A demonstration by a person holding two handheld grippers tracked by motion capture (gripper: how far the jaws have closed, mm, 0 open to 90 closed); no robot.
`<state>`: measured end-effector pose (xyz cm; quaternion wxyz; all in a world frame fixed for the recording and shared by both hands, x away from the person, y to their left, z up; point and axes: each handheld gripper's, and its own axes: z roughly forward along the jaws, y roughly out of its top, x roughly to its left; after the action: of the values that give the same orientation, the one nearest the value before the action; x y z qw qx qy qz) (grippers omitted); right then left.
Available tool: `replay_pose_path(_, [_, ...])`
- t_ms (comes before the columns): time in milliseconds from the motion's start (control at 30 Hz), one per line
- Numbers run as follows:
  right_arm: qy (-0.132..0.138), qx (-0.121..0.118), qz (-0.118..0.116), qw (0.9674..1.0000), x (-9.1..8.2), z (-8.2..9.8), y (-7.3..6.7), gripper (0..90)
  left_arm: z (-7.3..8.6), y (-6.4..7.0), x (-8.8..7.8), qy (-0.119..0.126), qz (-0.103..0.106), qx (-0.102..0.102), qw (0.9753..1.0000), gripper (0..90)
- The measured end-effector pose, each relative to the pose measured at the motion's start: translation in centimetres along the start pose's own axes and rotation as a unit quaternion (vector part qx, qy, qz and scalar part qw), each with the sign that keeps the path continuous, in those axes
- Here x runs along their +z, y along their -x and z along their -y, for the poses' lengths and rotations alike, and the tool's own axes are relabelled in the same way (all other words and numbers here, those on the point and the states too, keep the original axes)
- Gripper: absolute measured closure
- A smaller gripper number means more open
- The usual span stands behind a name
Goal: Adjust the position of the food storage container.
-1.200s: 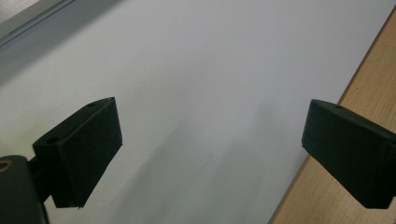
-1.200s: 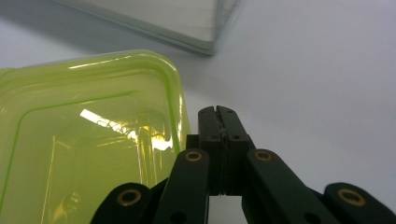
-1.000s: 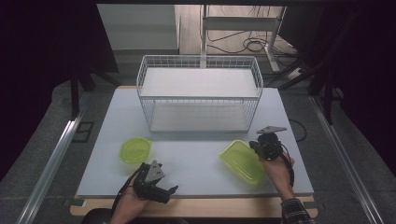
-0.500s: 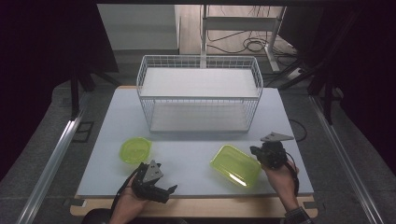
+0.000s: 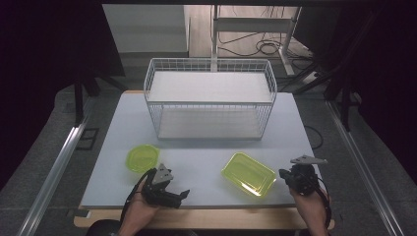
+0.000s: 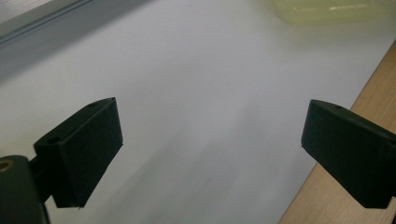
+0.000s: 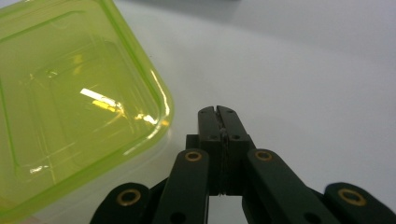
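A yellow-green rectangular container (image 5: 248, 174) lies on the white table (image 5: 196, 162) at the front right. Close up, the container (image 7: 70, 107) sits just left of my right gripper (image 7: 217, 112), which is shut on nothing and apart from its rim. From above, my right gripper (image 5: 285, 174) rests at the container's right side. A round yellow-green bowl (image 5: 142, 158) stands at the front left. Just in front of it my left gripper (image 5: 181, 196) points right, and its jaws stand wide open over bare table (image 6: 210, 154). A yellow-green container edge (image 6: 331, 9) shows far ahead of them.
A white wire basket (image 5: 211, 120) stands at the back middle of the table, open at the top. The table's wooden front edge (image 6: 373, 84) runs beside my left gripper. Dark floor, metal rails and cables surround the table.
My right gripper has pulled back toward the front right, away from the rectangular container, which has shifted slightly toward the front edge. The left gripper has stayed put.
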<state>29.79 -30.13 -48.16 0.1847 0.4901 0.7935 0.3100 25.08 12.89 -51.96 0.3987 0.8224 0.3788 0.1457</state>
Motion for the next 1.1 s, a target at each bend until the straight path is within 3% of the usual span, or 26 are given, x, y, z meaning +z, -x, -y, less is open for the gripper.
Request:
replay_pose_path(133, [-0.007,0.007,-0.004,0.9999,-0.1,0.1,-0.7,88.3,-0.5,-0.1,0.0,0.012,-0.012,0.006,0.9998,13.2])
replay_pose_path(300, [-0.015,0.015,-0.014,0.9997,-0.9,1.2,-1.5,87.8,-0.9,-0.6,-0.1,0.034,-0.006,0.003,0.9994,25.0])
replay_pose_path(567, [-0.006,0.022,-0.027,0.9994,-1.1,1.3,-2.1,86.8,-1.3,-0.7,0.5,0.034,-0.005,0.009,0.9994,38.0])
replay_pose_path(700, [-0.005,0.007,-0.034,0.9994,0.1,0.1,-2.8,86.8,-1.6,-0.8,0.9,0.032,-0.003,0.008,0.9994,48.8])
replay_pose_path(1100, [-0.013,-0.022,-0.067,0.9975,4.4,-3.5,-4.8,87.0,-1.5,-1.8,1.0,0.021,-0.009,-0.016,0.9996,67.3])
